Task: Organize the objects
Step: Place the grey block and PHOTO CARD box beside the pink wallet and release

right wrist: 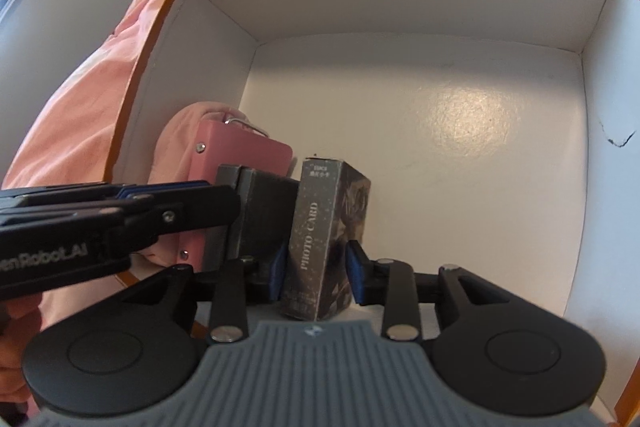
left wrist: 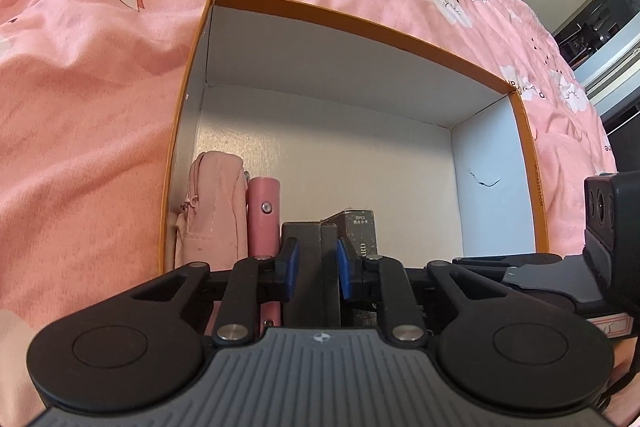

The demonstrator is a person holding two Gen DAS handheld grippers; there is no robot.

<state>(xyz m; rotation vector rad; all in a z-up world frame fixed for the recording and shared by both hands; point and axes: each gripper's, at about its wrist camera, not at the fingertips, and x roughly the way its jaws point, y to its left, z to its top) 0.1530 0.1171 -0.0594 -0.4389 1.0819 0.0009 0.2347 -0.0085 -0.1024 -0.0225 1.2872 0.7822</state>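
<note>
While both claws work the box's near-left corner, left gripper [left wrist: 317, 269] clenches grey case [left wrist: 310, 267], upright; right gripper [right wrist: 316, 273] straddles photo-card box [right wrist: 324, 235], upright, contact unclear. Pink notebook [left wrist: 262, 215] and pouch [left wrist: 214, 207] at 10 o'clock. Orange-rimmed box [left wrist: 400, 27]: floor open toward 1 o'clock.
</note>
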